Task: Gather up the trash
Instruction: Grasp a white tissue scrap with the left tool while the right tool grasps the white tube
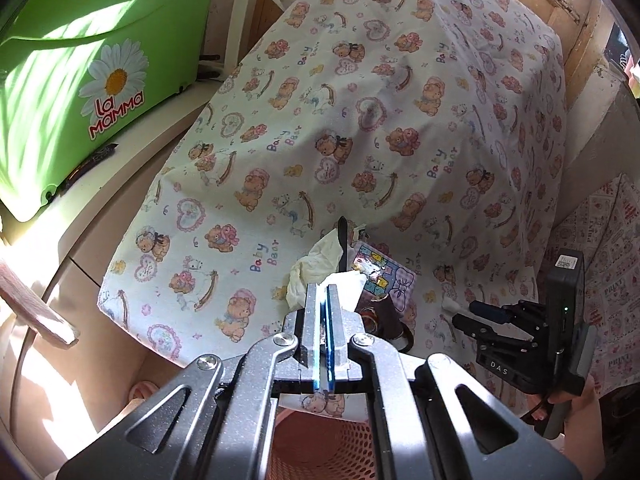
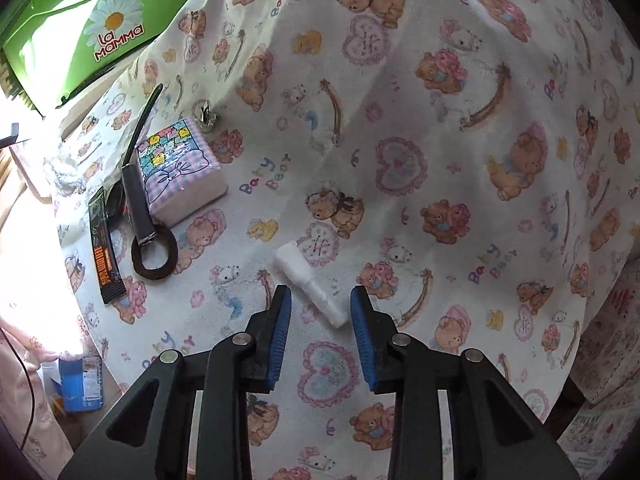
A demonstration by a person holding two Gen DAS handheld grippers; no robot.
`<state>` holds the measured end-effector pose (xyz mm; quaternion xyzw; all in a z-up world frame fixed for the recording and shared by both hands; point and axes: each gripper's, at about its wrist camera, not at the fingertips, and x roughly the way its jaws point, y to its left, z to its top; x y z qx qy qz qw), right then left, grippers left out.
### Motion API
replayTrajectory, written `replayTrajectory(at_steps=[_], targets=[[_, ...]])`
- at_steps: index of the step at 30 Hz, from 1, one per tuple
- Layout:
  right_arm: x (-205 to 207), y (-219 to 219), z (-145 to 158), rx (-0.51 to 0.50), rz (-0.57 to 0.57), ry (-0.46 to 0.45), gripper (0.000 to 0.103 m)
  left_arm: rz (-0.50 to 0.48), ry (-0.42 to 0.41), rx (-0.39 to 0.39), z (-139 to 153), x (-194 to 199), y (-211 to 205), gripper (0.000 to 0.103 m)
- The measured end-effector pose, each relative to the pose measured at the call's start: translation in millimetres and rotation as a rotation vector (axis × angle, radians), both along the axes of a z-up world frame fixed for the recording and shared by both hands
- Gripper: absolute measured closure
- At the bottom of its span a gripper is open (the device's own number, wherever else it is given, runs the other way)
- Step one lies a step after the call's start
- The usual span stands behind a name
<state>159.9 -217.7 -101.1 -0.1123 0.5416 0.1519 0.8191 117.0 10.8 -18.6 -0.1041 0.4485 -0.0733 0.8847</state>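
Note:
My left gripper (image 1: 324,292) is shut on a crumpled white tissue (image 1: 316,276), held above a pink mesh basket (image 1: 320,452) at the table's front edge. My right gripper (image 2: 321,294) is open, its blue pads either side of a small white rolled paper scrap (image 2: 310,282) lying on the teddy-bear cloth (image 2: 400,120). The scrap also shows in the left wrist view (image 1: 450,309), just left of the right gripper (image 1: 472,316). A black and orange sachet wrapper (image 2: 105,248) and a crumpled foil bit (image 2: 207,114) lie at the left.
A pastel tissue pack (image 2: 180,168), a black tool with a brown ring (image 2: 154,252) and a green La Mamma box (image 2: 100,20) are at the left. A blue carton (image 2: 80,388) lies on the floor below. The cloth drapes over a tall bulge behind.

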Motion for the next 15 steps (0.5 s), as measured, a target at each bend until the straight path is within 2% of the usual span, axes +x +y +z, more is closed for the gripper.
replayTrajectory(at_steps=[1,2,4,5,9,15], targets=[[1,-1,0,0.013,-0.009,0.006,0.072,0.013,-0.001,0.010,-1,-1,1,0.102],[3,-3,0,0.029,-0.015,0.014,0.080,0.017,-0.001,0.015,-1,-1,2,0.102],[5,-7,1,0.049,-0.020,0.027,0.090,0.011,-0.007,0.010,1,-2,2,0.102],[5,-8,1,0.055,-0.022,0.031,0.092,0.011,-0.015,0.011,2,-3,2,0.102],[-3,-7,9,0.062,-0.020,-0.008,0.093,0.012,-0.047,0.043,7,-9,2,0.102],[-20,-15,34,0.122,-0.076,-0.038,0.093,-0.014,-0.016,0.041,13,-18,1,0.102]])
